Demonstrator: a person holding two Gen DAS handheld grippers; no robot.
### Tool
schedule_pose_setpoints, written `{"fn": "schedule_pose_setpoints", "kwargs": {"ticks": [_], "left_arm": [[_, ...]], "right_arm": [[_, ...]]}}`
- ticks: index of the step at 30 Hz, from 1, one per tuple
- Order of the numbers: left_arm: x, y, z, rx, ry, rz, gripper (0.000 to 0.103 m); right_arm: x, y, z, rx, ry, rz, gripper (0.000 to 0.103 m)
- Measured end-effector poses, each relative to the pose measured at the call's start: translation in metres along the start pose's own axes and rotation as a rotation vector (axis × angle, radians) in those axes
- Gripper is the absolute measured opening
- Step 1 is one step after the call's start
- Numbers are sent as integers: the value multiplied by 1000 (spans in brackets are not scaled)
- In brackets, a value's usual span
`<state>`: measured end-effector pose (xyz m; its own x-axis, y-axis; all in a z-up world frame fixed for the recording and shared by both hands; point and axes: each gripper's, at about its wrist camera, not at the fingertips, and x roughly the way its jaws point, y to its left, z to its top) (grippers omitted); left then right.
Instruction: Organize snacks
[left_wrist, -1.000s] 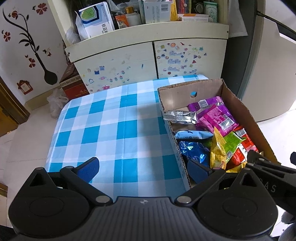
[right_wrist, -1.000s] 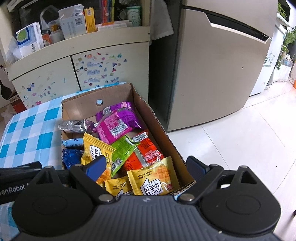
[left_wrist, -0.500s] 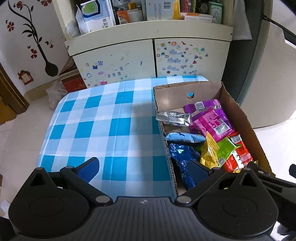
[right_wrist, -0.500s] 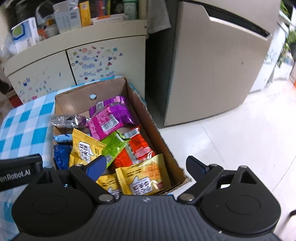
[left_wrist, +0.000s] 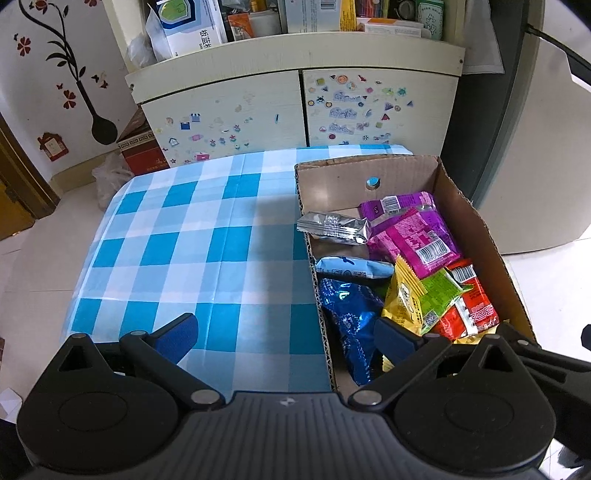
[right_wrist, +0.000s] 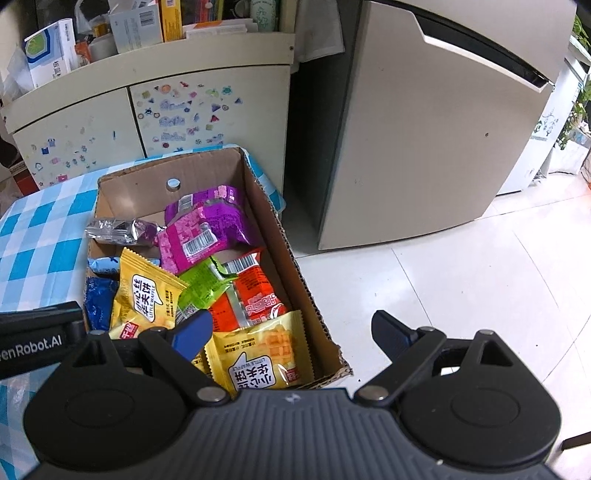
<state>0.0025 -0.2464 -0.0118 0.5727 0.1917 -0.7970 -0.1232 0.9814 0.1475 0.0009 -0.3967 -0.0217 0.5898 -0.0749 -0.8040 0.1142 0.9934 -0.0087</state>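
- The cardboard box (left_wrist: 476, 229) sits on the right side of the tabletop (left_wrist: 192, 251), its right wall along the tabletop's right edge and its near corner, torn and frayed in the right wrist view, at the tabletop's near edge.
- Left of the cardboard box the blue-and-white checked cloth lies bare right across to its far-left edge; right of the box the tabletop drops straight to pale floor tiles (right_wrist: 461, 280).
- The snacks all lie inside the cardboard box: a silver packet (left_wrist: 332, 228) resting over its left wall, purple packets (left_wrist: 413, 236) toward its far end, a pale blue packet (left_wrist: 351, 268) and a dark blue packet (left_wrist: 351, 314) along its left wall, then yellow waffle packets (right_wrist: 258, 354), a green packet (right_wrist: 203, 282) and a red packet (right_wrist: 255, 291) heaped at its near end.
- The left hand-held gripper (left_wrist: 286, 332) is spread wide and holds nothing; its left finger hangs over the cloth beside the box and its right finger over the dark blue packet, straddling the box's left wall. Whether that finger touches the packet I cannot tell.
- The right hand-held gripper (right_wrist: 291, 328) is also wide apart and empty, its left finger over the heap at the box's near end, its right finger out past the box's right wall above the floor.
- Behind the cardboard box stands a cream cabinet (left_wrist: 295, 107) covered in small stickers, with boxes piled on top; to the box's right, a beige fridge (right_wrist: 424, 129).
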Motion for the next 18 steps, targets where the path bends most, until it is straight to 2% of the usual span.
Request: {"fn": "schedule_pose_setpoints", "kwargs": {"ticks": [8, 14, 18], "left_arm": [[2, 1, -1, -8, 18, 2, 103], [2, 12, -2, -13, 20, 4, 103], [1, 27, -4, -23, 10, -1, 103]], "right_arm": [[2, 2, -1, -6, 2, -7, 93], [1, 7, -1, -18, -12, 17, 93], [1, 14, -1, -26, -11, 69, 93]]}}
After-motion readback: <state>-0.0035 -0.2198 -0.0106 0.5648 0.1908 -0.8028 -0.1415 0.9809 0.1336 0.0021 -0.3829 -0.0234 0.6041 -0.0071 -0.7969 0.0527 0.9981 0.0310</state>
